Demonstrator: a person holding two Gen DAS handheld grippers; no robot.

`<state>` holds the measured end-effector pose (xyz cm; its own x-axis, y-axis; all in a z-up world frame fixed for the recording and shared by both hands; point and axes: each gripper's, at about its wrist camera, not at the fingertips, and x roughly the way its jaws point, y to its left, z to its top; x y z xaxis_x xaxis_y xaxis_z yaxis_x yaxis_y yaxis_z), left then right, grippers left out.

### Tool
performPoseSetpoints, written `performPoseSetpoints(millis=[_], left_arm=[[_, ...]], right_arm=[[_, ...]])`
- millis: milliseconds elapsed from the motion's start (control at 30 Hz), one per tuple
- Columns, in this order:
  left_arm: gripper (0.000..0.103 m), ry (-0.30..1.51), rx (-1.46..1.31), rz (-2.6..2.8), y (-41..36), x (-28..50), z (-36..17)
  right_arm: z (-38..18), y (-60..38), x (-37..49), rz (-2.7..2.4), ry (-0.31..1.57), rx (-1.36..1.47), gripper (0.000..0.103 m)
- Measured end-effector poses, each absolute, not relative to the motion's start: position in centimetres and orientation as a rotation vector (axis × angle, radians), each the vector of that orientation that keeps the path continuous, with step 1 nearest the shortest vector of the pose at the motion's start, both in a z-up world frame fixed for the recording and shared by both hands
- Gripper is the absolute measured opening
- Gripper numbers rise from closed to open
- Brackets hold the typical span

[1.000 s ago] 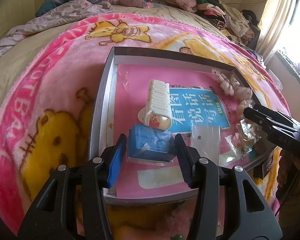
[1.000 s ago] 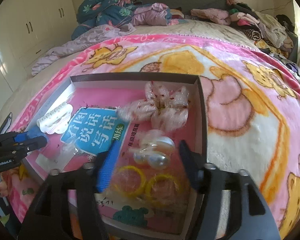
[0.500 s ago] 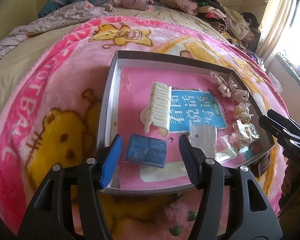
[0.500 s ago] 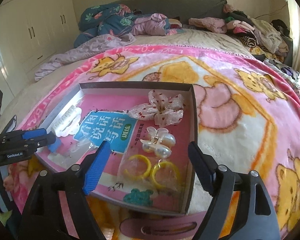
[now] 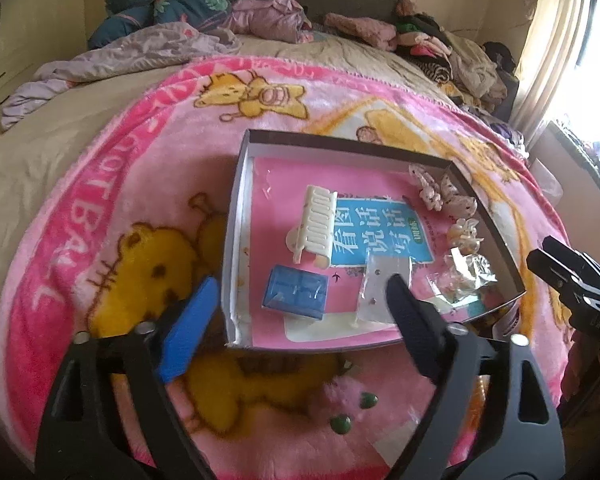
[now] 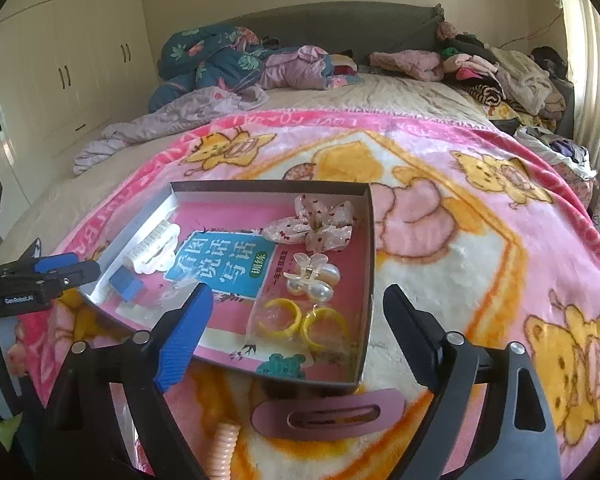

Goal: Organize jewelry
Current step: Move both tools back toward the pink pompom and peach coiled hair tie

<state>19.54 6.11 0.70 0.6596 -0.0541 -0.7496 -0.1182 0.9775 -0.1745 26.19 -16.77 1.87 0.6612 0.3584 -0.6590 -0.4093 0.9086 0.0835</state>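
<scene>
A shallow cardboard box [image 5: 236, 216] [image 6: 370, 264] lies on the pink blanket. In it are a white hair claw [image 5: 316, 228] [image 6: 152, 250], a small blue box [image 5: 295, 292] [image 6: 126, 284], a clear bag with studs [image 5: 384, 284], a floral bow [image 6: 320, 228], a pearl claw clip [image 6: 312, 278] and two yellow hoops in a bag [image 6: 304, 322]. My left gripper [image 5: 300, 320] is open and empty, above the box's near edge. My right gripper [image 6: 296, 328] is open and empty, above the hoops.
A mauve hair clip [image 6: 328, 410] and a peach coil hair tie [image 6: 222, 452] lie on the blanket just outside the box's near edge. Two green beads [image 5: 354, 412] lie on the blanket below the box. Piled clothes [image 6: 500, 68] fill the bed's far side.
My left gripper let go of the small blue box, which now lies in the box, and drew back and up. My right gripper also drew back from the hoops and opened wider.
</scene>
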Motion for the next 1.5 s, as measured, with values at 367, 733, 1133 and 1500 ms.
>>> performPoseSetpoints(millis=[367, 733, 1133, 1500], left_arm=[[0.091, 0.809, -0.229, 0.037, 6.0, 16.8, 2.6], [0.091, 0.791, -0.224, 0.033, 5.4, 14.3, 3.3], [0.091, 0.794, -0.196, 0.019, 4.0, 11.6, 2.7], [0.091, 0.831, -0.181, 0.003, 2.5, 9.9, 1.1]], right_arm=[[3.5, -17.5, 23.7, 0.432, 0.684, -0.073, 0.089], [4.7, -17.9, 21.2, 0.443, 0.655, -0.079, 0.089], [4.7, -18.6, 18.2, 0.46, 0.651, -0.083, 0.089], [3.3, -19.5, 15.9, 0.467, 0.686, -0.091, 0.089]])
